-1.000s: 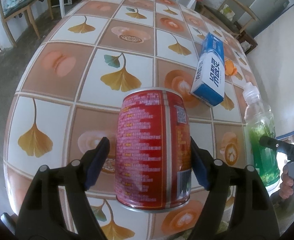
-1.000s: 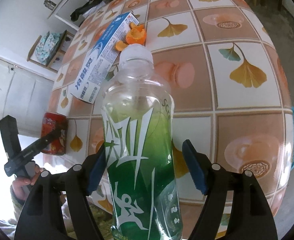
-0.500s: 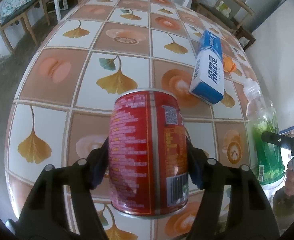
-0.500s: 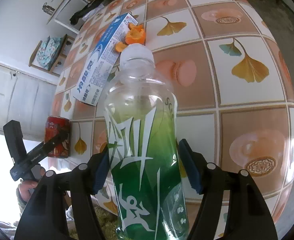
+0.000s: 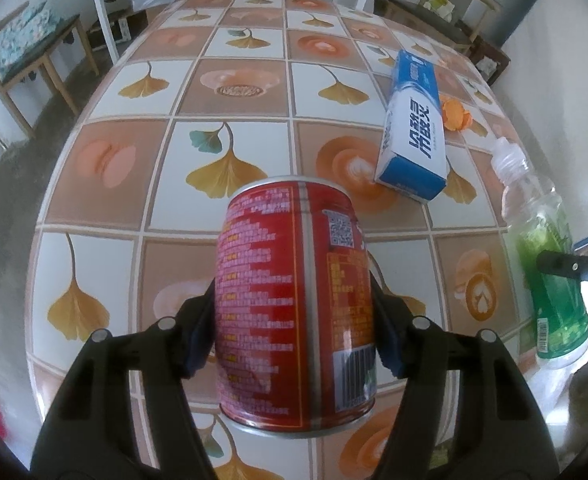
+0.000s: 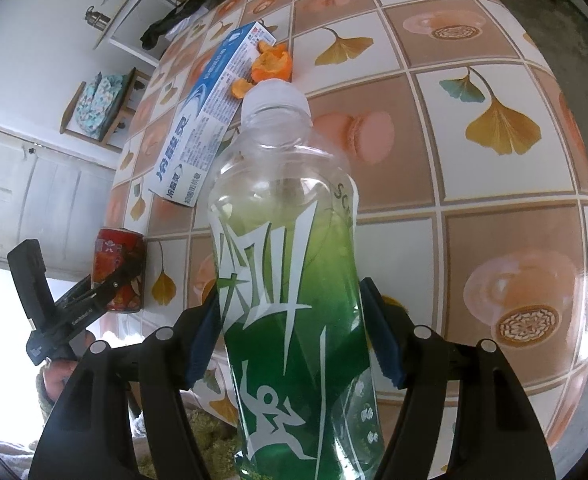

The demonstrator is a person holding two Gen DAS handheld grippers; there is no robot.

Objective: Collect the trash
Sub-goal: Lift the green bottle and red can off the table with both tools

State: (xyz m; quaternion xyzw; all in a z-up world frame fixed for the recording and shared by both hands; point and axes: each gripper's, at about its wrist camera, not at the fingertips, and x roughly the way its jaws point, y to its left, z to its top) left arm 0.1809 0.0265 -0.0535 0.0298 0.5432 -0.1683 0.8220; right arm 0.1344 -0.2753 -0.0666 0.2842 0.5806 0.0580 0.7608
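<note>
Ginkgo leaves and pastries pattern the tiled cloth on the counter (image 5: 253, 92), which stands in a pale-walled room with a bench (image 5: 25, 52) to one side.

In the left wrist view, the left claw (image 5: 294, 320) pinches a red can (image 5: 298, 304) by its sides; its jaws have just been closing, and both blue pads now press on the can's wall. The can stands upright near the counter's near edge, its barcode facing the camera.

In the right wrist view, the right claw (image 6: 289, 332) grips a green-labelled plastic bottle (image 6: 285, 272) around its lower body; its jaws have likewise just been closing, and the pads sit against the bottle. The bottle is upright with its white cap on, near the counter's edge.

Between and beyond the two lies a blue and white carton (image 5: 414, 128), flat on the cloth. Orange peel (image 6: 271, 66) rests just beside the carton's far end.
</note>
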